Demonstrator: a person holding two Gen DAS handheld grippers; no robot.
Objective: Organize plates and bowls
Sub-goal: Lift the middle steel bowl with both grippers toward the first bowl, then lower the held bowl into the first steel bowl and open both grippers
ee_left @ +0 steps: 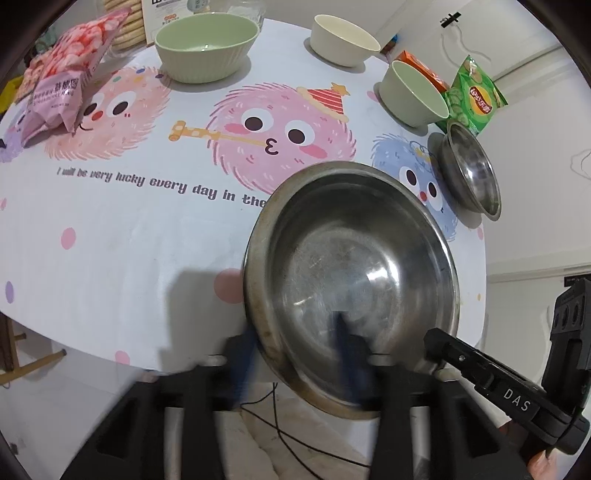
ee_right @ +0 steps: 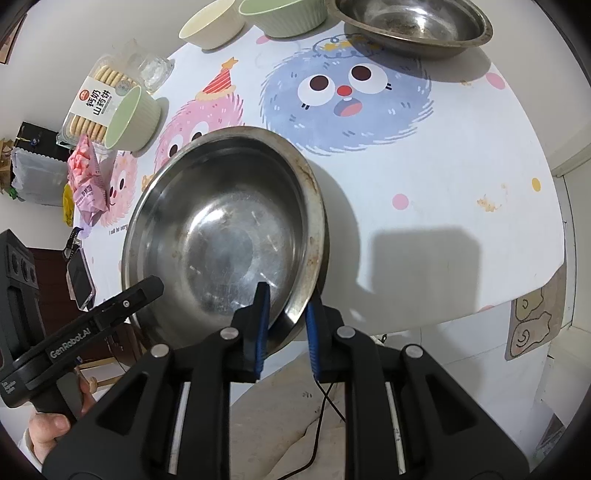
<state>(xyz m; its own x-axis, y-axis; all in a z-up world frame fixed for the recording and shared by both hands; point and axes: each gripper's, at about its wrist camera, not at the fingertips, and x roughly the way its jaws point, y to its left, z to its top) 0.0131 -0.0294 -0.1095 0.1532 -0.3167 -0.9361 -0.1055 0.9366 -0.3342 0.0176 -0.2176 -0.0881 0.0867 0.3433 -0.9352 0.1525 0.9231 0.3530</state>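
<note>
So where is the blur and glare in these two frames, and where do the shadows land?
Left wrist view: the left gripper is motion-smeared while the tablecloth print stays sharp; a glare spot sits inside the large steel bowl. Right wrist view: sharp throughout, a hard-edged dark shadow on the tablecloth right of the bowl, strong fisheye bending at the table edge.

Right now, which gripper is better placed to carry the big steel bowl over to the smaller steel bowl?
Right. The right gripper straddles the big steel bowl rim on the side nearer the smaller steel bowl; the left gripper grips the far side.
</note>
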